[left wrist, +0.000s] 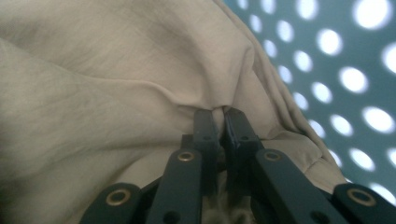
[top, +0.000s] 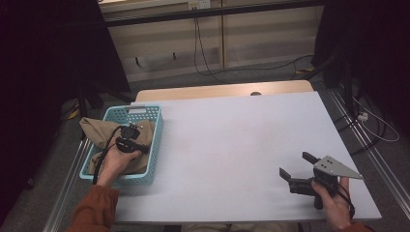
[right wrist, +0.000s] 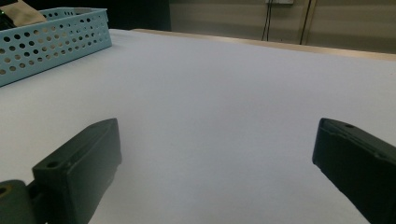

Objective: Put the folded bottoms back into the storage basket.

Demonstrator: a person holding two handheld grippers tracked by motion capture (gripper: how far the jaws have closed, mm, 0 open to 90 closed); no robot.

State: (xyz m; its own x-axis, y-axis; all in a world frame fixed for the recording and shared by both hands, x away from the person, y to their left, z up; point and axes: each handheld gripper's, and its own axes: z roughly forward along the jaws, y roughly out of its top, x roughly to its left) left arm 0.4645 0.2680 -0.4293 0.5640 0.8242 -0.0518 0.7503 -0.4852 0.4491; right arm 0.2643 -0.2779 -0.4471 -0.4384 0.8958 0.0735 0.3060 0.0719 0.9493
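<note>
Black jaws of the left gripper (left wrist: 219,114) are pinching a fold of the beige cloth (left wrist: 116,93), which is lying inside the blue basket (top: 157,140). Well right of the basket, the right gripper (right wrist: 217,154) is hanging released over the white table (top: 232,140).

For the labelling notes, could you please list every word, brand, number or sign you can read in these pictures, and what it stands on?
None: no readable text anywhere.
Basket: plain perforated wall, no label.
Cloth: plain, no tag or print in sight.
Table: bare white top, no marks.
Wall outlet: too small and blurred to tell if it bears any marking.
</note>
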